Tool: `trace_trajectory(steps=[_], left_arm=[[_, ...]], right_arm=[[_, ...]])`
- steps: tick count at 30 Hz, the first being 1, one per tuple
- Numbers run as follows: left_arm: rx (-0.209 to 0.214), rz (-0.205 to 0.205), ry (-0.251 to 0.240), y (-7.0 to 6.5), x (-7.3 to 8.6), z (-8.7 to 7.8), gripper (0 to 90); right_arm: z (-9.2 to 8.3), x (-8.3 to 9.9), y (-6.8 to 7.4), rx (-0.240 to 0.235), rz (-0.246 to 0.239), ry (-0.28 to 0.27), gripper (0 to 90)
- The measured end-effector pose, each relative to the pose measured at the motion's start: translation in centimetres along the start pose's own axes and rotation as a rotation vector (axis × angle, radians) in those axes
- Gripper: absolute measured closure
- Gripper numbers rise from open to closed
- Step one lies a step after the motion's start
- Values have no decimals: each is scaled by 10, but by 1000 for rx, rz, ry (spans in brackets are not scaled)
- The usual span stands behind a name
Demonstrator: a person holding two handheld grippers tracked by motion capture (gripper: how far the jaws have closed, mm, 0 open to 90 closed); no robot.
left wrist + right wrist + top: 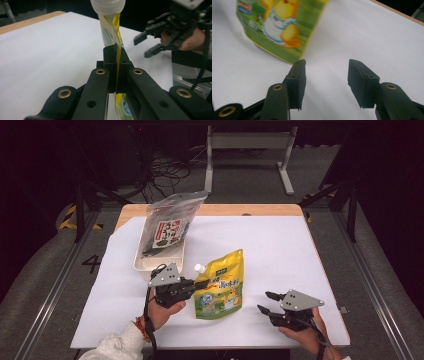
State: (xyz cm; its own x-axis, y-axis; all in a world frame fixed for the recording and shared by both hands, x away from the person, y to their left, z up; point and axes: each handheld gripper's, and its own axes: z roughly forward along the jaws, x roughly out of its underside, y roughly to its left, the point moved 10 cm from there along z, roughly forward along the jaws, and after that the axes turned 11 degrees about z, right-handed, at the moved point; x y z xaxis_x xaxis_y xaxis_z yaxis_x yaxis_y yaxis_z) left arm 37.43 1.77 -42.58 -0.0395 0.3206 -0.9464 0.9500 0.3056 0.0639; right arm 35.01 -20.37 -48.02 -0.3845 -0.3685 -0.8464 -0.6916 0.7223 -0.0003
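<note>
- Gripping the yellow-green spout pouch [221, 285] by its side seam, our left gripper [196, 285] has its jaws closed flat on the film just below the white cap [199, 268]; in the left gripper view the pouch [115, 30] rises edge-on from between the pads.
- Our right gripper [267, 302] stands near the pouch's right side, apart from it, jaws parted with nothing between them; in the right gripper view the fingers [298, 80] frame bare white table cover [372, 32], with the pouch's lower corner [279, 30] just beyond.
- We judge the pouch soft and floppy: a thin film bag that buckles wherever it is pinched, glossy and probably slippery. If it holds liquid it will sag and swing below the grip.
- We would take hold on the stiff welded seam or at the spout collar, not on the belly, which would give way.
- The pouch stands near the front middle of the table [280, 245], its foot seemingly on or just above the cover; we cannot tell which.
- Farther back, a clear bag [167, 227] with a printed label lies in a white tray [145, 265].
- Hard to make out: how full the pouch is, the blurred print, and its far face. The left gripper's own body hides the seam it pinches in the high view.
</note>
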Motion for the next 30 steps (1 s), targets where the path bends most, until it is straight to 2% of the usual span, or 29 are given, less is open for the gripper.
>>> trace_trajectory(steps=[2,7,9,19,20,24,26,30], left_arm=[[7,10,-1,-2,-2,-1,899],[21,27,-19,-5,-6,-5,899],[21,45,-17,-6,-8,-7,900],[14,64,-30,-6,-14,-18,900],[11,70,-44,-5,-17,-22,900],[-1,76,-58,0,-22,-32,900],[-14,92,-70,3,-26,-39,900],[-37,102,-94,9,-33,-55,900]], right_arm=[[-2,1,-9,12,33,-4,450],[-4,5,-22,54,54,11,419],[-4,7,-24,52,63,18,412],[0,10,-27,64,66,30,390],[0,9,-28,61,78,24,386],[0,8,-29,61,77,19,384],[-1,7,-29,63,80,14,381],[-3,6,-30,80,61,10,361]])
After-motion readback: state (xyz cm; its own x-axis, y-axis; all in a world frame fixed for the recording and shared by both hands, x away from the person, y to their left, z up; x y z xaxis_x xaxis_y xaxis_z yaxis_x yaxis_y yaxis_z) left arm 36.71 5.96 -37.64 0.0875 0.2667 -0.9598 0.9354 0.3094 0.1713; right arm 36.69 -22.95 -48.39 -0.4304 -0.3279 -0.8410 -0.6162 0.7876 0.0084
